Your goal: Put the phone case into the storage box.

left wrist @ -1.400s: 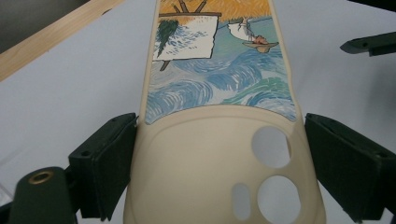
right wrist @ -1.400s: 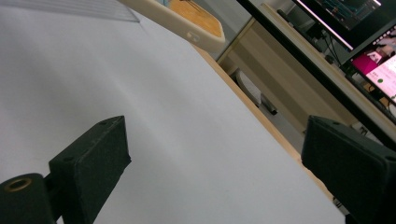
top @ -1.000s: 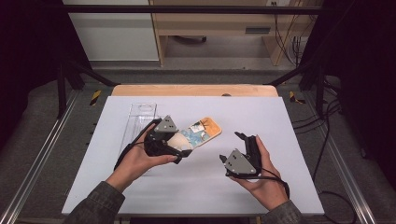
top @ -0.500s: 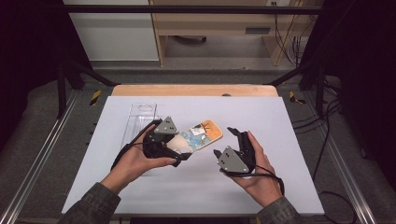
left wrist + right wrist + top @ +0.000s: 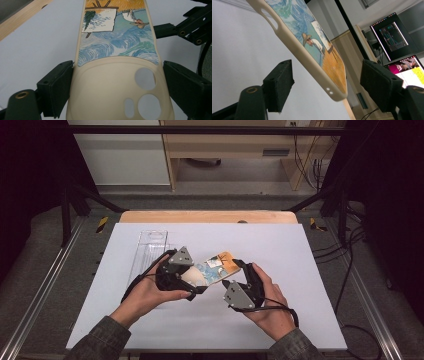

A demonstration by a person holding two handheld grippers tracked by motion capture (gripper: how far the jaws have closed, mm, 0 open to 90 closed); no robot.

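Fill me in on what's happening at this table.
A person works with two hand-held grippers over a white table. The left gripper clamps the camera end of a cream phone case printed with a painted scene, holding it off the table. The right gripper is at the case's other end; its jaws have just been closing, with the case between them, but there is a gap on both sides. A clear plastic package lies behind.

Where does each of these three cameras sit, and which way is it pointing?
High view: above the person's side, looking forward and down on the table; both forearms, left gripper and right gripper.
Left gripper view: on that gripper, looking along its jaws, which clamp the phone case.
Right gripper view: on that gripper, tilted upward; jaws either side of the case's end, not touching, having just been closing.
Shared: all three show the painted phone case.
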